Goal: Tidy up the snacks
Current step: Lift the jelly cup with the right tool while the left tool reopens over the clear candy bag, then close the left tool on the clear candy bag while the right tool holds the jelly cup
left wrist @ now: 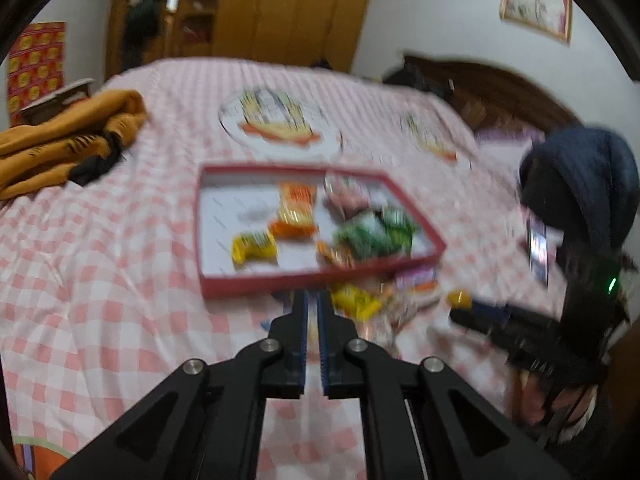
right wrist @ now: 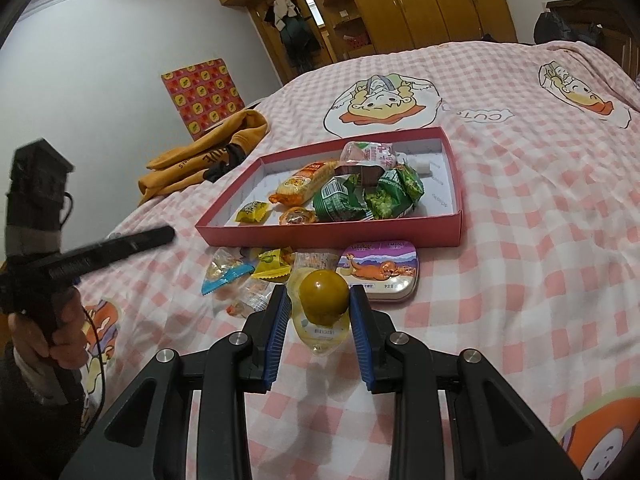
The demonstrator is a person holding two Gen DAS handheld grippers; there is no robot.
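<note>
Landmark: the red box is lying on the bed, already holding several snack packets.
Right tool: its fingers are standing apart on either side of a clear pouch with a round yellow-brown sweet, just in front of the box; they are flanking it, not yet pinching it.
Left tool: its fingers are sitting nearly closed with a thin gap, carrying nothing, just in front of the box's near wall.
Loose snacks: a tin and small wrapped candies are lying against the box's near wall.
Slip risk: the round sweet is likely squirting out if the fingers are closing off-centre.
Snag risk: the soft bedding may bunch under the fingertips.
Knock risk: neighbouring candies could be getting pushed away from the box.
</note>
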